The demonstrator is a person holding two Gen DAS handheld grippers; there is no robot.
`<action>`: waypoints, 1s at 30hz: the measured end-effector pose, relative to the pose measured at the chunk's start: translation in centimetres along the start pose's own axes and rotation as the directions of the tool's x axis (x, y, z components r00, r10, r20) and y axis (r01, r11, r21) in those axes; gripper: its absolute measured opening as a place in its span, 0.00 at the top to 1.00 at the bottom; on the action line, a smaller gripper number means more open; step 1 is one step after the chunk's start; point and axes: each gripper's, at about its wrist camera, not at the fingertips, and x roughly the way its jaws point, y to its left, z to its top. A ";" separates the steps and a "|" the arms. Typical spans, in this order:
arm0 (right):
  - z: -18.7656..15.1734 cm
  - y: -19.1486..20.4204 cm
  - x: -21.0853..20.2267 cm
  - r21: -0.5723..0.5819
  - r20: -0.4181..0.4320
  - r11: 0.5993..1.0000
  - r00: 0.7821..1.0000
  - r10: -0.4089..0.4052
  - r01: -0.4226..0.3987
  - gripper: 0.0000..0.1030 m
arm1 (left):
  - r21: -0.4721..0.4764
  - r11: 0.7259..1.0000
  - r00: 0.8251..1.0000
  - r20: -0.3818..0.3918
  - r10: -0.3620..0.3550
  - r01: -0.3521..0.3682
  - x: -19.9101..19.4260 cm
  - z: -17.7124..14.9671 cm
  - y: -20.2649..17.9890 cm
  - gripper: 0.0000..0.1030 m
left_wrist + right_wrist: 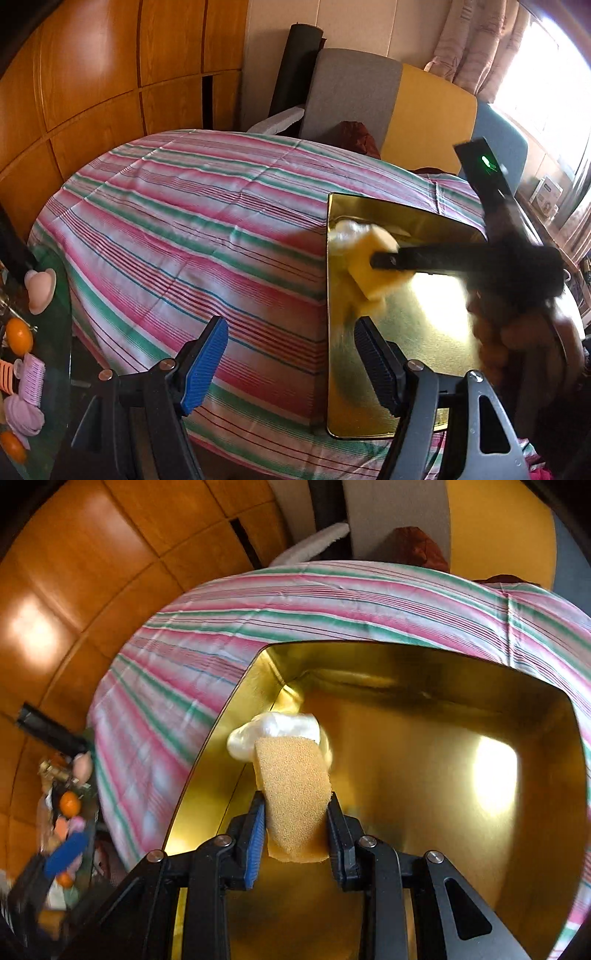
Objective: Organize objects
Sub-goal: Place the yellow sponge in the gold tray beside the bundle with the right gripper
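Observation:
A gold tray (413, 321) lies on the striped cloth. My right gripper (295, 808) is shut on a yellow sponge (295, 786) and holds it over the tray's (424, 775) near-left corner. A white crumpled object (273, 731) lies in the tray just beyond the sponge. In the left wrist view the sponge (373, 258) is held between the right gripper's fingers (388, 260), blurred. My left gripper (291, 350) is open and empty, over the tray's left edge.
A striped pink, green and white cloth (192, 221) covers the table. A side surface at the left holds oranges (18, 336), pink items (31, 387) and a beige piece (40, 288). Chairs (354, 96) stand behind the table. A wooden wall (92, 74) is at the left.

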 end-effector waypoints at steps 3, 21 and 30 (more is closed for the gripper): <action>1.4 -0.2 0.9 0.037 0.021 0.999 1.000 -0.008 0.007 0.71 | -0.010 1.000 1.000 -0.002 -0.002 0.002 0.1 0.0 0.3 0.30; -0.6 -0.4 -3.3 0.002 0.113 1.000 0.994 -0.015 0.015 0.17 | 0.019 0.998 0.996 0.061 0.060 -0.061 -1.7 0.0 -0.3 0.30; -4.7 -1.3 -7.1 -0.046 0.192 0.992 0.976 -0.106 0.117 0.09 | 0.062 0.997 0.997 0.070 0.043 -0.047 -2.6 -0.6 -2.1 0.30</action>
